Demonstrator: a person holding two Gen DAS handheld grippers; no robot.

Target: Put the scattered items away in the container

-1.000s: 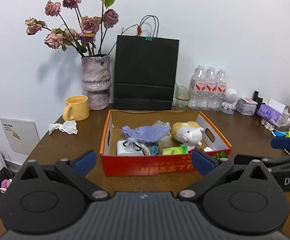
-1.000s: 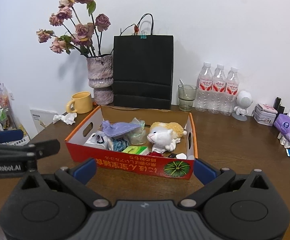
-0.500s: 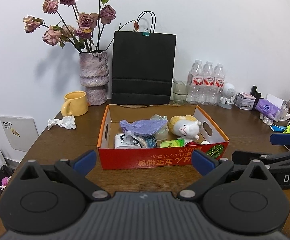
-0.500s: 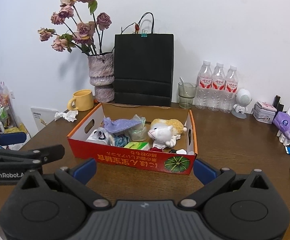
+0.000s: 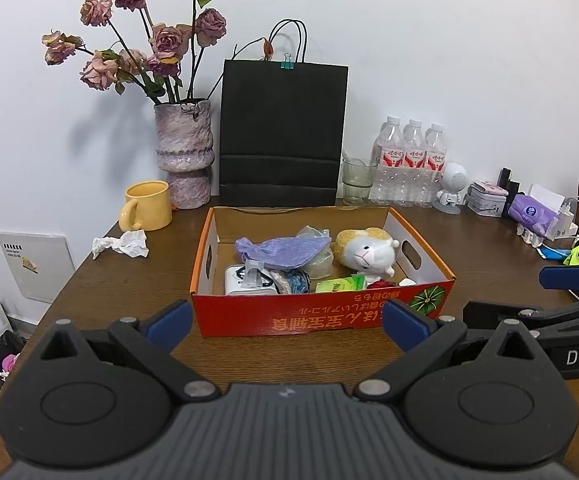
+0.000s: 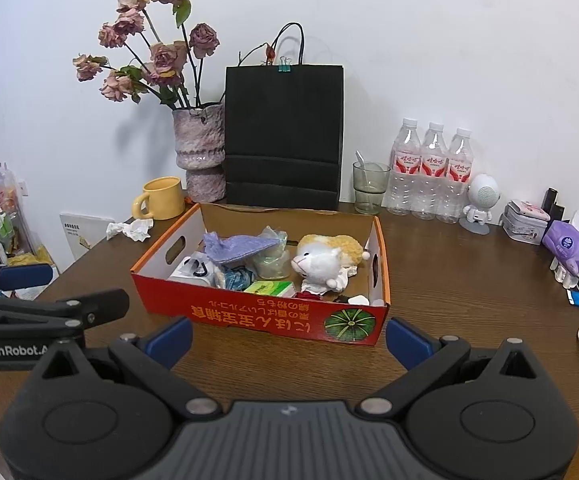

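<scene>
Red box (image 5: 321,318) holds plush sheep (image 5: 367,254) (plus purple cloth (image 5: 283,250)).

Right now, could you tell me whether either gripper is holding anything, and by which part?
Nothing is held. The left gripper and right gripper are both open and empty, short of the red box.

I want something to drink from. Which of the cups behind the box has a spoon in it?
The clear glass, standing between the black bag and the water bottles. The yellow mug by the vase shows no spoon.
</scene>
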